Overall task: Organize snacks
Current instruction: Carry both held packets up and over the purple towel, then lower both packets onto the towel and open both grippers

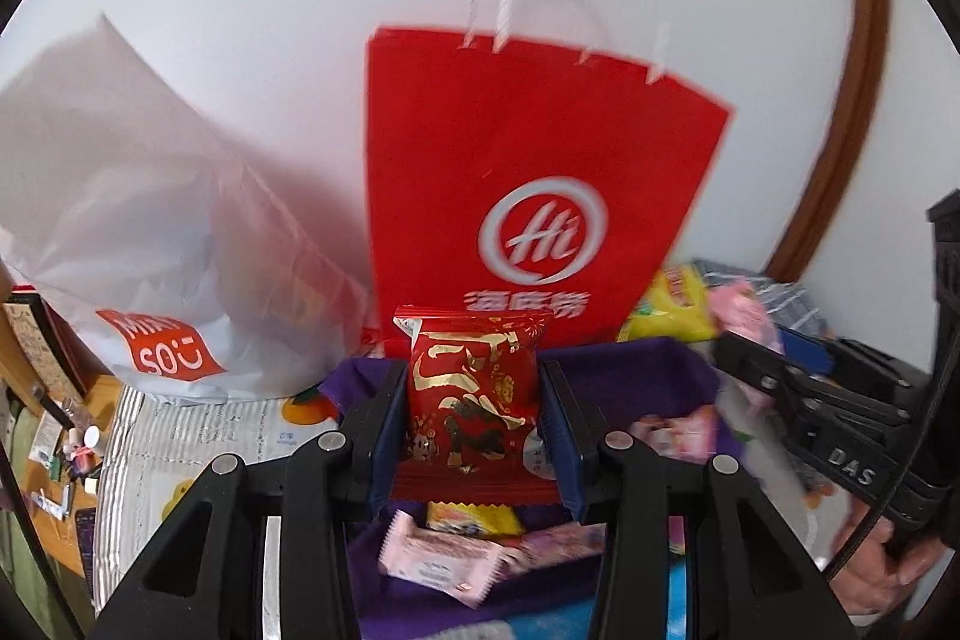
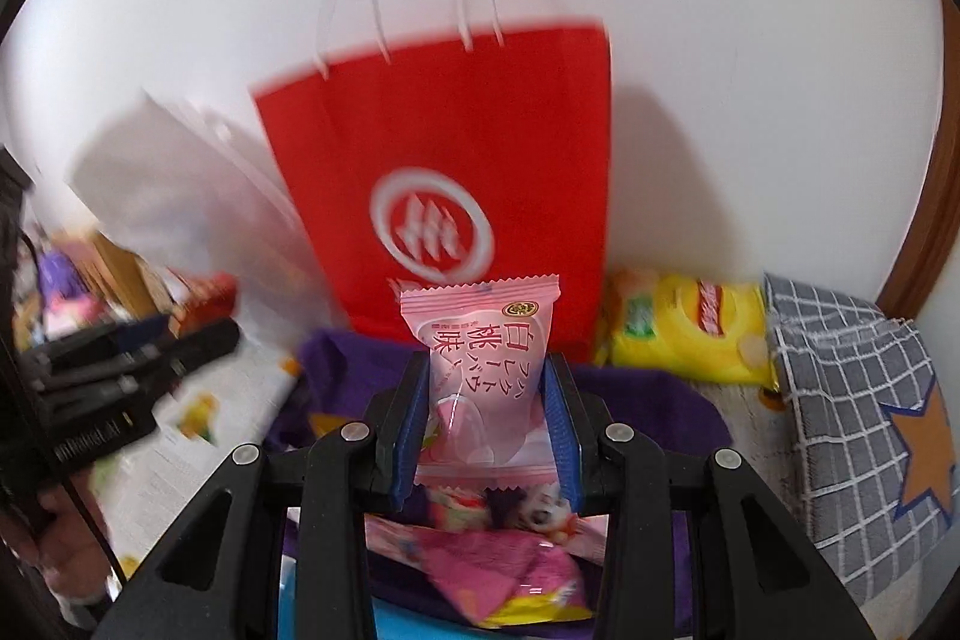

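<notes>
Left hand-held gripper pinches red packet — right pink packet, both seemingly angled downward.

Right gripper clamps an upright pink snack packet between its blue pads. Behind it a red paper bag with white handles stands against the wall, yellow chip bag just right of it. More wrapped snacks lie in the purple cloth bin below; the left gripper shows blurred at left.
</notes>
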The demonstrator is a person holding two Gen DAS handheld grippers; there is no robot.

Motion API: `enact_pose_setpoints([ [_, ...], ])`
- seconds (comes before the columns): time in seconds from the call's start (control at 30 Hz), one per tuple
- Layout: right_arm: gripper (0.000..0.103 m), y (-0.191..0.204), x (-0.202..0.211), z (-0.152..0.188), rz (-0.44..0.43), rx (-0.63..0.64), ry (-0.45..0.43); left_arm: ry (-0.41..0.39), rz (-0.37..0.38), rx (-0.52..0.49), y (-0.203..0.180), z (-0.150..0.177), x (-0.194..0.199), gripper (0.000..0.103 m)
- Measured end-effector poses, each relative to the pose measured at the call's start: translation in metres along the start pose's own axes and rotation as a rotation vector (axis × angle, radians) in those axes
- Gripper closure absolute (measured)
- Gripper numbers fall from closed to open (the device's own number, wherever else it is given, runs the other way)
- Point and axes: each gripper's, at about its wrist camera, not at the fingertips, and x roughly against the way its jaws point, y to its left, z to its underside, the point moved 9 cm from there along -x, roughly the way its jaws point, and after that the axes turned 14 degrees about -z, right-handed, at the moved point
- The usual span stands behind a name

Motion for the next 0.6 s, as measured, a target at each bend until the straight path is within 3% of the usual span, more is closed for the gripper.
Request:
enact_pose_setpoints([
  [0.1, 0.066, -0.017, -0.014, 0.008, 0.027, -0.006, 0.039, 0.064, -0.061, -0.002, 0.009, 0.006, -0.027, 0.063],
  [0.2, 0.066, -0.031, -0.023, 0.015, 0.021, -0.043, 0.063, 0.098, -0.069, 0.018, 0.018, 0.011, -0.036, 0.063],
  [0.4, 0.066, -0.057, -0.045, 0.031, 0.043, -0.109, 0.13, 0.094, -0.145, -0.005, 0.023, 0.013, -0.041, 0.063],
  [0.6, 0.066, -0.065, -0.057, 0.043, 0.061, -0.143, 0.189, 0.134, -0.108, -0.012, 0.014, 0.021, -0.047, 0.063],
])
